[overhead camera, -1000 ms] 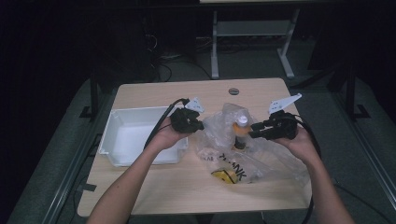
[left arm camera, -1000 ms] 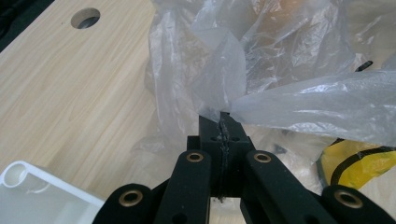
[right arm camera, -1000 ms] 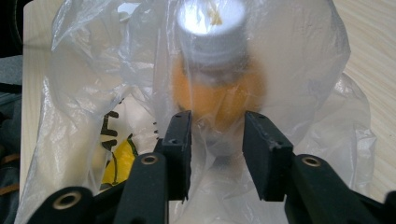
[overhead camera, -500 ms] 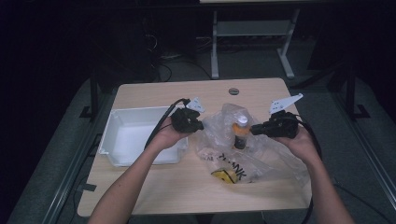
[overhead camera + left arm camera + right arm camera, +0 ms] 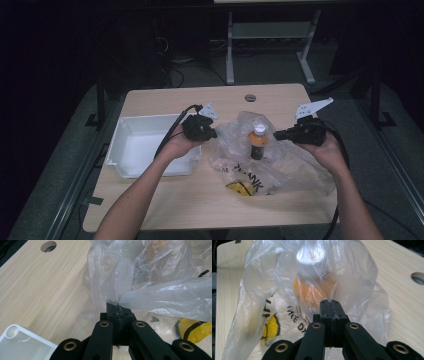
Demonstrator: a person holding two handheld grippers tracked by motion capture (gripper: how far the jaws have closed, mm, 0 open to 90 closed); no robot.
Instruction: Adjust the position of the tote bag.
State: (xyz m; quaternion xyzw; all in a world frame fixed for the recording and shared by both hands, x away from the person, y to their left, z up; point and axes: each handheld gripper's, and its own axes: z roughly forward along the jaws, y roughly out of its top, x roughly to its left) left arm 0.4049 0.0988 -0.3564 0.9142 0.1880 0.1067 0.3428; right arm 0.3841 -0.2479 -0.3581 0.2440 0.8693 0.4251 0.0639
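Note:
A clear plastic bag (image 5: 287, 167) with yellow and black print lies crumpled on the wooden table (image 5: 165, 205). Inside it an orange bottle (image 5: 257, 144) with a white cap stands upright. My left gripper (image 5: 214, 134) is shut on the bag's left edge; in the left gripper view the film (image 5: 155, 277) bunches out from the closed jaws of the left gripper (image 5: 118, 306). My right gripper (image 5: 276, 135) has just been closing and is now shut on the film. The right gripper (image 5: 331, 303) pinches the bag just in front of the bottle (image 5: 314, 287).
A white plastic bin (image 5: 131, 131) sits at the table's left, under my left forearm. A round cable hole (image 5: 250, 97) lies near the far edge. Dark floor and a desk frame lie beyond the table.
The right gripper's jaws have drawn together on the bag's film. Both hands stay nearly where they were.

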